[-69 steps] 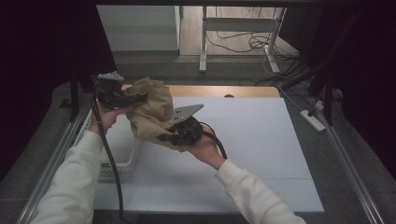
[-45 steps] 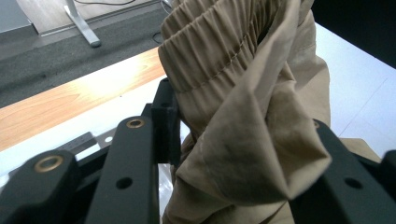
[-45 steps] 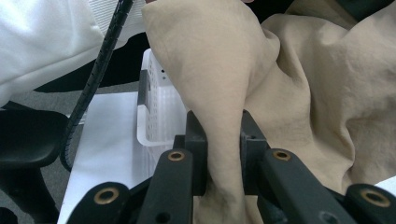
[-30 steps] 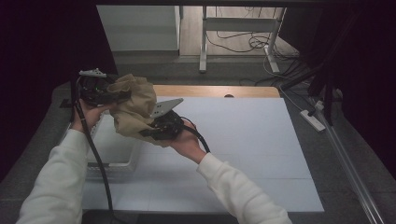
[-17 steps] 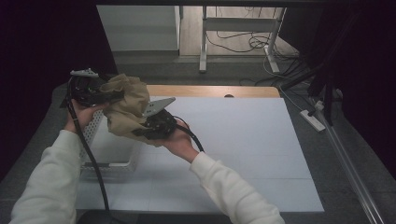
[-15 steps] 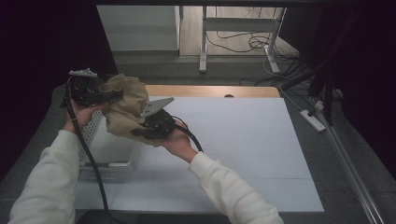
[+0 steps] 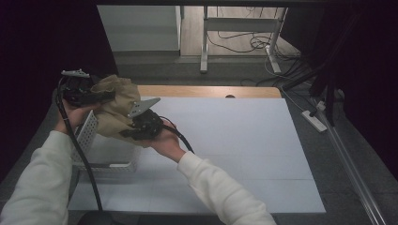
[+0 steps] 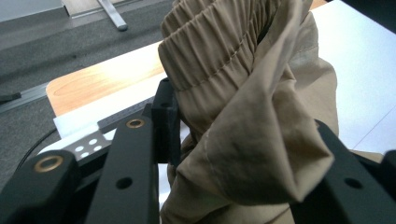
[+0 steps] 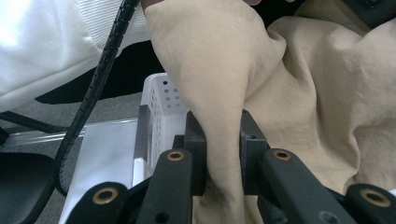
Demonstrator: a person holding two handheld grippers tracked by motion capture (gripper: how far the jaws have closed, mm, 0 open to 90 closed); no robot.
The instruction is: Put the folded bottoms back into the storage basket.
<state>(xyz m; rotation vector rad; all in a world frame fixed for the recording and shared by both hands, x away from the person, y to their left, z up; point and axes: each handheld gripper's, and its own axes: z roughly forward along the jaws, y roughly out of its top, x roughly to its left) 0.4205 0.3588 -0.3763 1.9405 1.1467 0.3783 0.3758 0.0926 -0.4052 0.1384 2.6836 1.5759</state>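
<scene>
The white table (image 7: 244, 140) lay bare from its centre to three o'clock, while over the last two seconds I had carried the bunched tan garment (image 7: 115, 108) from near the middle out to nine o'clock, above the white perforated basket (image 7: 87, 133); I judged a drop into it was near. My left gripper (image 7: 96, 97) and right gripper (image 7: 129, 132) were each clenched on a fold of that cloth. My left gripper view disclosed the elastic waistband (image 8: 210, 60), and my right gripper view the basket's wall (image 9: 163, 107) directly below.
</scene>
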